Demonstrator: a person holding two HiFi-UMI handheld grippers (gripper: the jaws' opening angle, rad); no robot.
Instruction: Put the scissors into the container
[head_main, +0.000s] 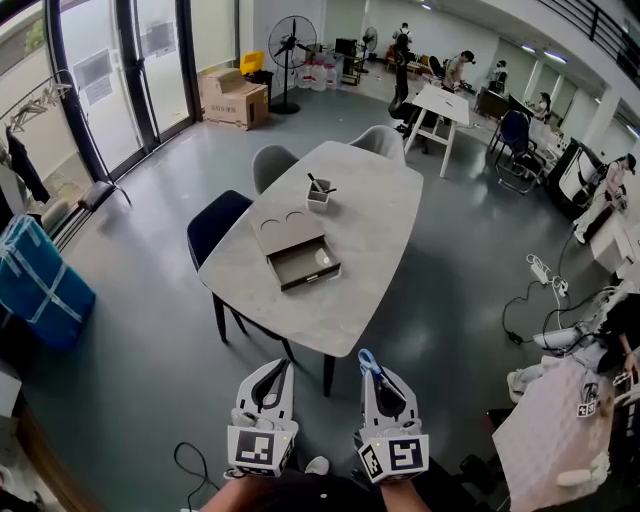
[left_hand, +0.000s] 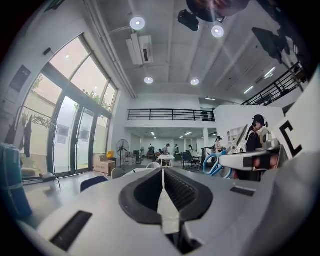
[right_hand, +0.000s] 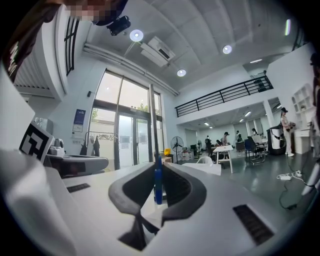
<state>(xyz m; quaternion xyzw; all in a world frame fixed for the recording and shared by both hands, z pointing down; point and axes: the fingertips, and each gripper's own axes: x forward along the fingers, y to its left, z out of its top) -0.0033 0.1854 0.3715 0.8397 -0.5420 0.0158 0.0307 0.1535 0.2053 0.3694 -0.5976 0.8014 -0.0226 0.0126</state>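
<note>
grey table (head_main: 372, 235): open brown box (head_main: 303, 262), small white container (head_main: 318, 197).

Both claws sit low in the picture, short of the desk (head_main: 365, 270) and its near corner. The right claw (head_main: 374, 374) pinches scissors (head_main: 367, 357), their blue handle poking past its tips; the left claw (head_main: 286, 364) looks closed, empty. On the desk lie an open brown box (head_main: 300, 262) and, beyond it, a white cup (head_main: 318, 198) holding dark sticks
</note>
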